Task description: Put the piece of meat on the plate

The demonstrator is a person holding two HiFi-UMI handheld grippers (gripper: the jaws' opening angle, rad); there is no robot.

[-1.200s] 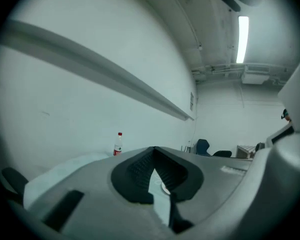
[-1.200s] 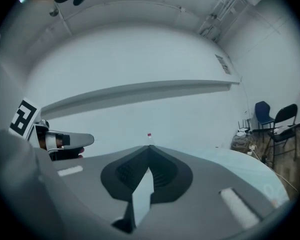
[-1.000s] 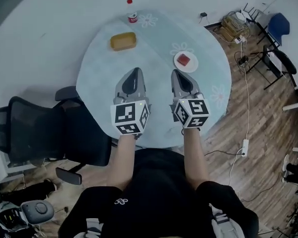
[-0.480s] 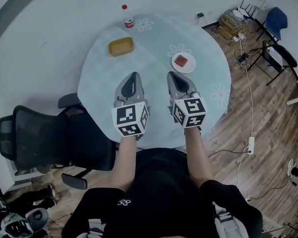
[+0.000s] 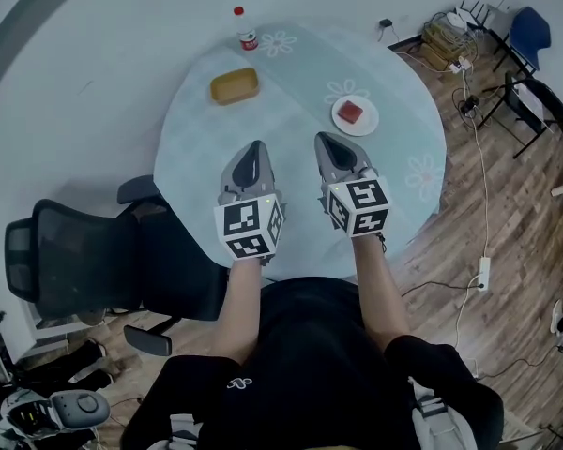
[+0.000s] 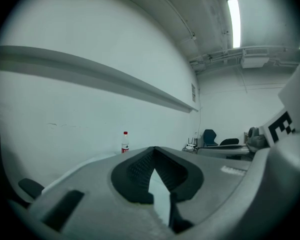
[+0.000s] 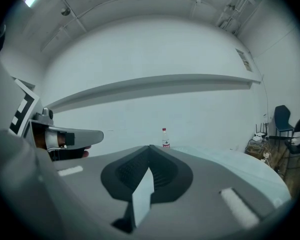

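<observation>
On the table [image 5: 291,87], yellow tub [image 5: 234,85], bottle [image 5: 248,37], meat [image 5: 352,112] on plate [image 5: 369,123]; chair [image 5: 84,261] beside.

Bottle [image 5: 247,34] label print illegibly small

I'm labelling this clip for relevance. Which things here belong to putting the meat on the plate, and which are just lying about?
Belongs to the job: piece of meat, red, lying on the white plate; left gripper and right gripper, both shut, empty, over the table.
Just lying about: yellow dish; red-capped bottle; black office chair.
</observation>
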